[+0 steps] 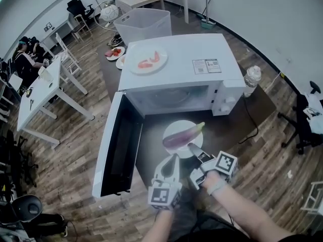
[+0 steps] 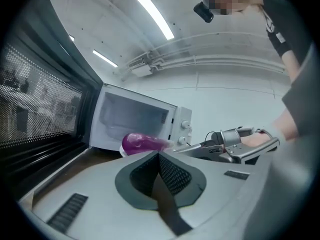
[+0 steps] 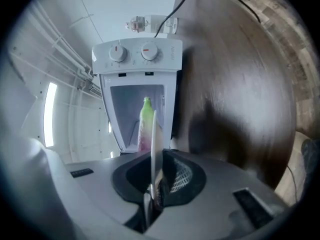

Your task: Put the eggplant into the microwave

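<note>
The right gripper (image 1: 194,150) is clamping the rim of a white plate (image 1: 174,127) carrying the eggplant (image 1: 182,135), before the open microwave (image 1: 176,69) on the dark table (image 1: 237,127). The left gripper (image 1: 174,158) is sitting closed and empty. Wood flooring (image 1: 65,150) is surrounding white desks (image 1: 43,92).

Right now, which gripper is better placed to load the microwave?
The right gripper: it's shut on the plate carrying the eggplant, facing the open microwave. The left gripper is shut, empty.

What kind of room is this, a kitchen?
Probably a lab or office workroom, not a kitchen: the microwave sits on a plain table among white desks, office chairs and a plastic bin.
</note>
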A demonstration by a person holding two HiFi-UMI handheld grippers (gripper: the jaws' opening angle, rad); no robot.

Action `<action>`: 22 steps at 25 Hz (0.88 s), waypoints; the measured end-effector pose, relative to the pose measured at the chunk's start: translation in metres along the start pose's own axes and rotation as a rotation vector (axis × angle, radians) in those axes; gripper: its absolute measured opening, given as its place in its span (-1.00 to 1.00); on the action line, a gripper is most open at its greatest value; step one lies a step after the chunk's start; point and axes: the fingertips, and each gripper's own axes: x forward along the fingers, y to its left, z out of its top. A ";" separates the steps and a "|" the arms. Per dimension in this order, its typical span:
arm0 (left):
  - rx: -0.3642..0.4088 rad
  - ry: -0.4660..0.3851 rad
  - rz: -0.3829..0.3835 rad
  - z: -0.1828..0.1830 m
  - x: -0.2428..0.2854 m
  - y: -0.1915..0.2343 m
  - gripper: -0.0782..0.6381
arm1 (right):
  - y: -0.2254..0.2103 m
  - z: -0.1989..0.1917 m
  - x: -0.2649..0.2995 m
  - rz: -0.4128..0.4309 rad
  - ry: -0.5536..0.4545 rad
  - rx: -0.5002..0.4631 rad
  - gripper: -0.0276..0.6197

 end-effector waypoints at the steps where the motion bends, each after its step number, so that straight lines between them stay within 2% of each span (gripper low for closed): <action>1: 0.005 -0.002 -0.002 0.001 0.003 0.003 -0.78 | 0.000 0.002 0.004 0.004 -0.003 0.005 -0.84; 14: -0.035 -0.045 0.018 0.007 0.037 0.037 -0.78 | -0.004 0.030 0.050 0.030 -0.043 0.019 -0.84; 18: -0.010 -0.034 -0.002 0.001 0.046 0.038 -0.78 | -0.003 0.038 0.062 0.029 -0.050 0.015 -0.84; 22: -0.033 -0.046 -0.021 -0.001 0.056 0.040 -0.78 | 0.003 0.047 0.075 0.049 -0.062 0.009 -0.84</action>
